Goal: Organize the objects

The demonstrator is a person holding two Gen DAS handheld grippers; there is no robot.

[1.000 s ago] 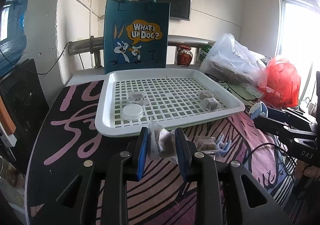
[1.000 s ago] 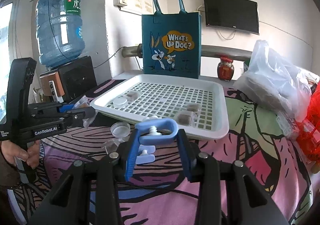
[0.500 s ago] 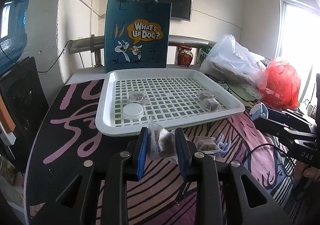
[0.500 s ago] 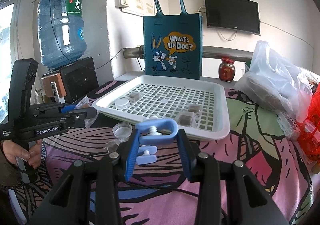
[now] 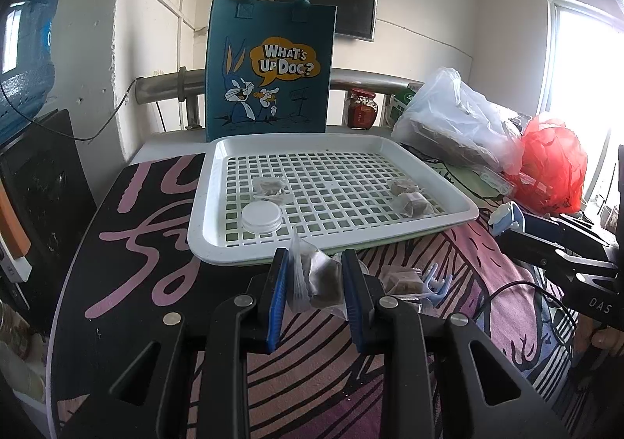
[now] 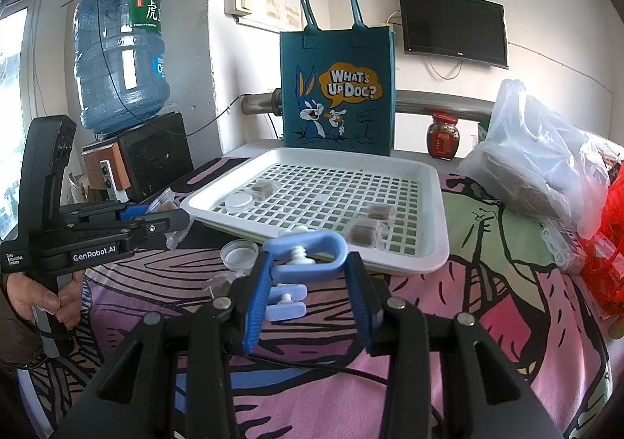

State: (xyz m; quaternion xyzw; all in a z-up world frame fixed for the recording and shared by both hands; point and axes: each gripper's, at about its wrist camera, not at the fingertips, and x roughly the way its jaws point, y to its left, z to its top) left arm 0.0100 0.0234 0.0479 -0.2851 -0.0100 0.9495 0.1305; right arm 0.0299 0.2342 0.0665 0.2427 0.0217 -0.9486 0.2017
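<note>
A clear sachet (image 5: 316,280) of brown contents is pinched between the pads of the left claw (image 5: 315,285), whose jaws stand narrowly apart on it. A light-blue plastic clamp (image 6: 305,257) is gripped across its looped end by the right claw (image 6: 308,275) — the clamp's long axis runs toward the camera. The white slotted tray (image 5: 440,183) lies straight ahead of both claws and slightly above the held sachet, its near rim just beyond the left claw's tips. Three sachets and a round white lid (image 5: 261,213) are already lodged in it. The left claw is judged nearer; a short forward reach over the rim would be needed.
</note>
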